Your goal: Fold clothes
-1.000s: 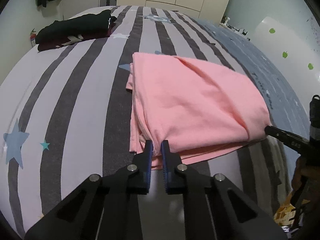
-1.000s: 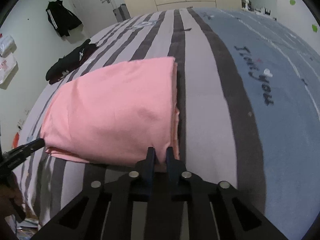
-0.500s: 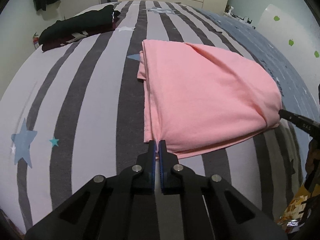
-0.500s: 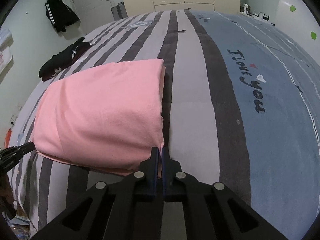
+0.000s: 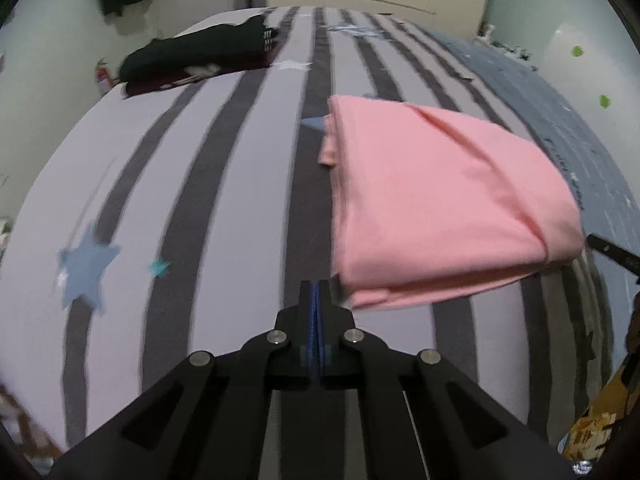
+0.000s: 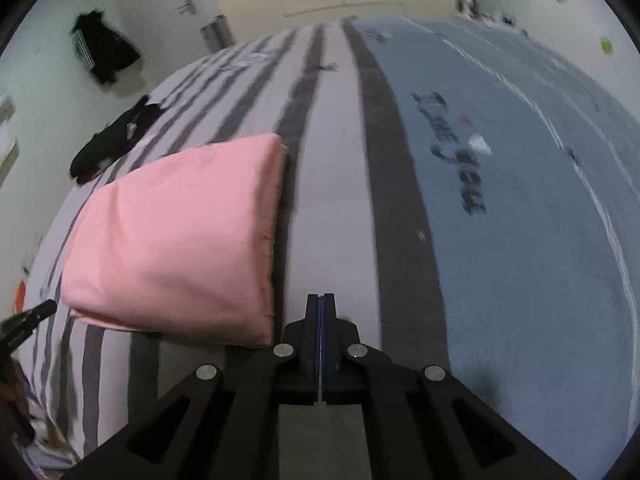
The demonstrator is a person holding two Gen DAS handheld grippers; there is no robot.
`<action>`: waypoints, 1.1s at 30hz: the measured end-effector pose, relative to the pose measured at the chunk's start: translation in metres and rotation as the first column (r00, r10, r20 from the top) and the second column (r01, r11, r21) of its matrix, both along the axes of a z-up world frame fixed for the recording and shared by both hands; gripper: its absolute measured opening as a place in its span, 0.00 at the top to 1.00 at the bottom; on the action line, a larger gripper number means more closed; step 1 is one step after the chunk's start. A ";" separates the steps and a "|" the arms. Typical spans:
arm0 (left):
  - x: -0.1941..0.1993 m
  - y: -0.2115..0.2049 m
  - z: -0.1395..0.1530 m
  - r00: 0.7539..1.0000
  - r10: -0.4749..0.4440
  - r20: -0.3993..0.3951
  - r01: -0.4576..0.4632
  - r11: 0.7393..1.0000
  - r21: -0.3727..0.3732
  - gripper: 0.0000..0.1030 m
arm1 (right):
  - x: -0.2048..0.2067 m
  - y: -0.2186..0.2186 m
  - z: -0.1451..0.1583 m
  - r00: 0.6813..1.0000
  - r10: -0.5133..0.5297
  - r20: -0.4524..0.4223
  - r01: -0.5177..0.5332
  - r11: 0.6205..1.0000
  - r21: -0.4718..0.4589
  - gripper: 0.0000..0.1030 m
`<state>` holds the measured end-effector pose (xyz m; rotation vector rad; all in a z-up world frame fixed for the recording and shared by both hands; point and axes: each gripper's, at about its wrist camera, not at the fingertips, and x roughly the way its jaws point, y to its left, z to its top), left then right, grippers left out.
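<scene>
Currently: black clothes pile [image 5: 200, 56] sits far left on the striped bed [image 5: 240, 200], well apart from everything else. Left tongs [image 5: 316, 286] pressed together, gripping nothing, tips just beside the near-left corner of the folded pink garment [image 5: 440, 200]. Bare striped bedding runs left of that edge. The garment lies folded flat mid-bed, right edge along a dark stripe. Right tongs [image 6: 319, 300] also pinched together, holding nothing, just off the garment's near-right corner [image 6: 256, 328]. Right of them is the open blue section [image 6: 520, 240], printed text too blurred to read.
</scene>
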<state>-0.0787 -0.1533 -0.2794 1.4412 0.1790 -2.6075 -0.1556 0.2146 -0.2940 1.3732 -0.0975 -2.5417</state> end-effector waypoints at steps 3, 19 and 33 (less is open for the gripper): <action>-0.003 0.008 0.012 0.999 -0.010 -0.040 0.009 1.000 -0.017 0.99 | -0.001 -0.023 0.018 0.996 0.056 -0.071 -0.057 0.998 -0.012 1.00; -0.171 0.062 -0.010 0.986 -0.103 -0.130 0.106 0.994 0.017 0.91 | -0.105 -0.118 -0.012 0.984 0.117 -0.135 -0.120 0.993 -0.010 0.95; -0.155 0.001 0.009 0.980 0.093 -0.174 -0.099 0.995 -0.030 0.98 | -0.121 -0.065 -0.024 0.987 -0.016 -0.157 0.026 0.998 0.059 1.00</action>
